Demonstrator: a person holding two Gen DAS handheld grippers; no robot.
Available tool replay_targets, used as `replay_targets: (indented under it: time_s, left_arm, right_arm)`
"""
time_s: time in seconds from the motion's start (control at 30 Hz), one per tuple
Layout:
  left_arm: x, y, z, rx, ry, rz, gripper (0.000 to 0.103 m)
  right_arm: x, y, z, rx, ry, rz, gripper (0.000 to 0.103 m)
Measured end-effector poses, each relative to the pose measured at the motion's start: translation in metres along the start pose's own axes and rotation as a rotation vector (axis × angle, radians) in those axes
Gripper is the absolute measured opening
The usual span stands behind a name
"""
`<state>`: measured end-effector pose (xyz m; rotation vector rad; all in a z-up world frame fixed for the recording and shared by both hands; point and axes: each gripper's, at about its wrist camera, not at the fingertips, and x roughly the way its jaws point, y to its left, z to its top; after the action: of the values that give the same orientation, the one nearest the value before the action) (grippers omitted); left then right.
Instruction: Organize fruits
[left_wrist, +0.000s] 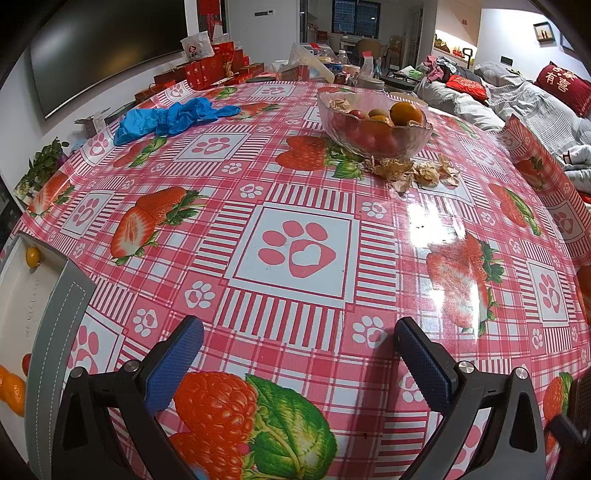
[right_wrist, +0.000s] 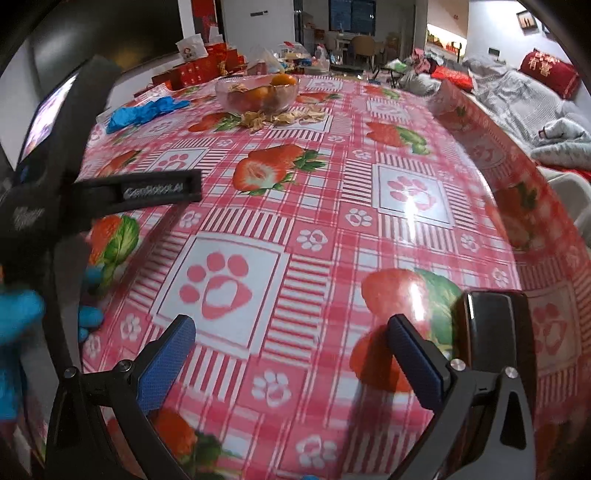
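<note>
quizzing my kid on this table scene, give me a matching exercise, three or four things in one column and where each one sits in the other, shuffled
Things
1. clear glass fruit bowl
2. crumpled blue plastic gloves
3. dry brown husks
4. small yellow fruit

Places
A. in the white tray at the table's left edge
B. on the cloth, left of the bowl
C. scattered at the bowl's foot
D. far side of the table, holding oranges

Pairs: 1-D, 2-B, 3-C, 4-A
</note>
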<state>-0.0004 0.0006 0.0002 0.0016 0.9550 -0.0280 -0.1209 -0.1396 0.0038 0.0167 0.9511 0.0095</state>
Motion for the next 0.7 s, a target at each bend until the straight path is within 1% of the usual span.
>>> replay_targets:
  time_s: [0.07, 0.1, 0.13, 0.17, 0.2, 0.27, 0.3, 0.37, 0.4, 0.47, 0.53, 0.6, 0.7]
  left_arm:
    - [0.000, 0.000, 0.000, 0.004, 0.002, 0.000, 0.103]
    - [-0.001, 0.000, 0.000, 0.031, 0.018, -0.014, 0.103]
    - [-0.004, 0.001, -0.001, 0.066, 0.053, -0.042, 0.103]
    - [-0.010, 0.005, -0.004, 0.075, 0.063, -0.052, 0.103]
    - [-0.021, 0.014, -0.009, 0.071, 0.044, -0.060, 0.103]
    - [-0.052, 0.032, -0.020, 0.074, -0.030, -0.121, 0.103]
    - [-0.064, 0.043, -0.026, 0.071, -0.053, -0.140, 0.103]
    - [-0.093, 0.073, -0.042, 0.040, -0.102, -0.185, 0.103]
    - [-0.101, 0.085, -0.047, 0.023, -0.111, -0.192, 0.103]
    - [-0.115, 0.115, -0.057, -0.026, -0.109, -0.202, 0.103]
    - [-0.122, 0.131, -0.063, -0.065, -0.102, -0.214, 0.103]
    - [-0.129, 0.143, -0.068, -0.092, -0.092, -0.206, 0.103]
    - [-0.129, 0.149, -0.065, -0.105, -0.076, -0.179, 0.103]
  right_arm:
    - [0.001, 0.001, 0.000, 0.001, 0.002, -0.010, 0.103]
    - [0.001, 0.002, 0.000, -0.004, 0.004, -0.016, 0.103]
    - [0.001, 0.002, 0.000, -0.004, 0.005, -0.016, 0.103]
    - [0.001, 0.001, -0.001, -0.004, 0.006, -0.008, 0.103]
    - [0.000, -0.001, -0.001, 0.001, 0.007, 0.007, 0.103]
    - [-0.005, -0.005, -0.003, 0.031, 0.025, 0.025, 0.103]
    - [-0.010, -0.009, -0.005, 0.067, 0.025, 0.039, 0.103]
    - [-0.024, -0.016, -0.010, 0.143, -0.009, 0.065, 0.103]
    - [-0.033, -0.018, -0.013, 0.172, -0.043, 0.062, 0.103]
    - [-0.051, -0.021, -0.018, 0.205, -0.116, 0.015, 0.103]
    - [-0.064, -0.023, -0.025, 0.235, -0.169, -0.007, 0.103]
    - [-0.069, -0.023, -0.031, 0.249, -0.182, -0.007, 0.103]
    - [-0.070, -0.015, -0.032, 0.208, -0.199, -0.036, 0.103]
